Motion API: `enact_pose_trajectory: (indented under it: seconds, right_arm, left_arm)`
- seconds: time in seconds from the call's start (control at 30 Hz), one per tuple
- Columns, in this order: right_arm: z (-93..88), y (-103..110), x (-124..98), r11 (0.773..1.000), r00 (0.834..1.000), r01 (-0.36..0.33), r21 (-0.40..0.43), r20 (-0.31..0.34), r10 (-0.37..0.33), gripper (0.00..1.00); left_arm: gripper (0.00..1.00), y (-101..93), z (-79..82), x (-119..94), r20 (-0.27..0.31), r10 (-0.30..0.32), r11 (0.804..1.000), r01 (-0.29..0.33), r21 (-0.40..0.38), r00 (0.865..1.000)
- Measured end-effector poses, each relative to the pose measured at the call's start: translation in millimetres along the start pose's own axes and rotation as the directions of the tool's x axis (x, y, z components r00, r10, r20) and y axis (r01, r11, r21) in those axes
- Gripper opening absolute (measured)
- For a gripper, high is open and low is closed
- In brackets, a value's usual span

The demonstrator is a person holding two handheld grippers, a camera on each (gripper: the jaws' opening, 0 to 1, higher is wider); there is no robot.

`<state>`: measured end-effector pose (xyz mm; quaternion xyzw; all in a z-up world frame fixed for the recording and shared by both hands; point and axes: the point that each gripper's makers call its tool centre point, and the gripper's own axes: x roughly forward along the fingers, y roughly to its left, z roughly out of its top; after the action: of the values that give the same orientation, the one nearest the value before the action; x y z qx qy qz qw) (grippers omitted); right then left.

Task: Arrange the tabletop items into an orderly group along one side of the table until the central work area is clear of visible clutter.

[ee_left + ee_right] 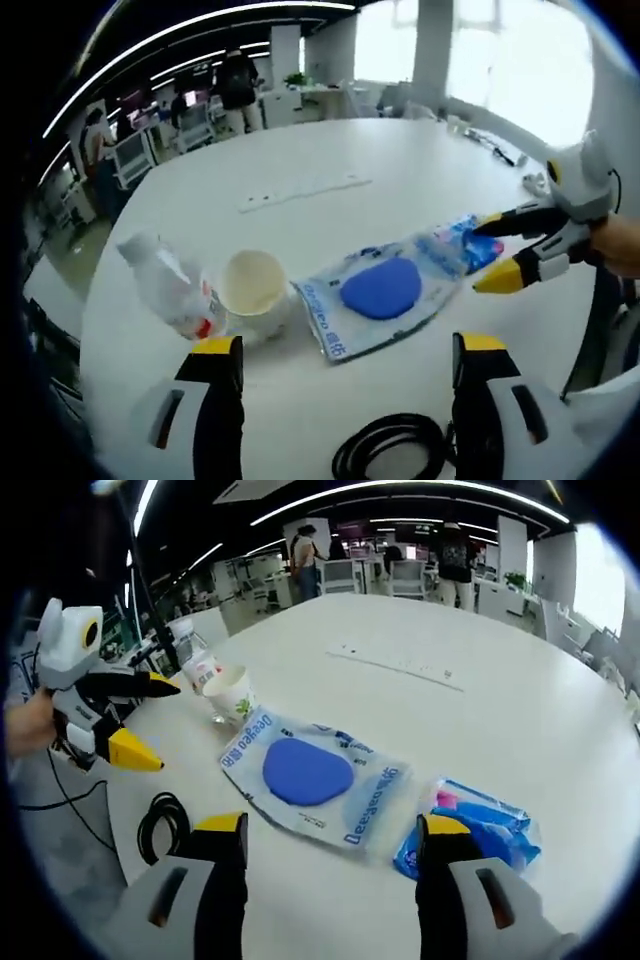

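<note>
On the white surface [330, 150] a clear packet with a blue disc [378, 291] lies flat near the middle. Just beside it lies a smaller blue packet [470, 830], a paper cup [254, 288] stands upright, and what may be a crumpled plastic bottle [170, 285] leans against the cup. A black cable [392, 448] coils near the edge. The left gripper [345, 375] hovers with jaws wide, holding nothing. The right gripper [330, 855] has its jaws wide too, one tip just beside the smaller blue packet.
</note>
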<state>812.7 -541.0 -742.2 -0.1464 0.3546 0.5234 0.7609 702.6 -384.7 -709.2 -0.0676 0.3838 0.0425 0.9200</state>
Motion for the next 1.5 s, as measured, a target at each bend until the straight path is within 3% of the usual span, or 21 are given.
enact_pose_trajectory:
  seconds: [0.2,0.43,0.7,0.9,1.07,1.27,1.5]
  right_arm:
    - [-4.2,-3.6,-10.2,0.999,1.0,0.009,0.043,0.006,-0.009,0.81]
    - [-7.4,-5.8,-20.5,0.997,1.0,0.009,0.071,0.014,-0.01,0.83]
    - [-12.3,-5.1,-22.5,0.998,1.0,-0.002,0.068,0.007,0.002,0.82]
    - [-13.9,-3.1,-21.8,0.997,1.0,-0.009,0.077,0.001,0.009,0.82]
    - [-9.6,10.2,-21.6,0.998,0.999,-0.042,0.045,0.02,0.041,0.81]
    - [-19.6,41.3,-20.0,0.994,0.995,-0.103,0.021,0.017,0.102,0.79]
    - [-31.7,77.8,-12.2,0.983,0.983,-0.184,-0.026,-0.003,0.184,0.77]
  left_arm:
    - [0.96,24.1,-9.7,-19.0,0.008,0.026,0.998,-0.025,-0.055,1.0]
    - [0.96,35.1,-14.4,-35.1,0.018,0.043,0.996,-0.042,-0.083,0.999]
    - [0.95,30.1,-29.5,-44.8,0.01,0.044,0.993,-0.042,-0.11,0.999]
    - [0.93,26.9,-28.5,-50.2,0.006,0.05,0.992,-0.048,-0.119,0.999]
    - [0.92,21.5,-31.2,-53.7,0.023,0.032,0.992,-0.029,-0.123,0.999]
    - [0.91,23.1,-59.9,-53.1,-0.021,0.02,0.991,-0.023,-0.132,1.0]
    - [0.89,18.5,-82.7,-57.6,-0.054,0.012,0.993,-0.018,-0.116,0.998]
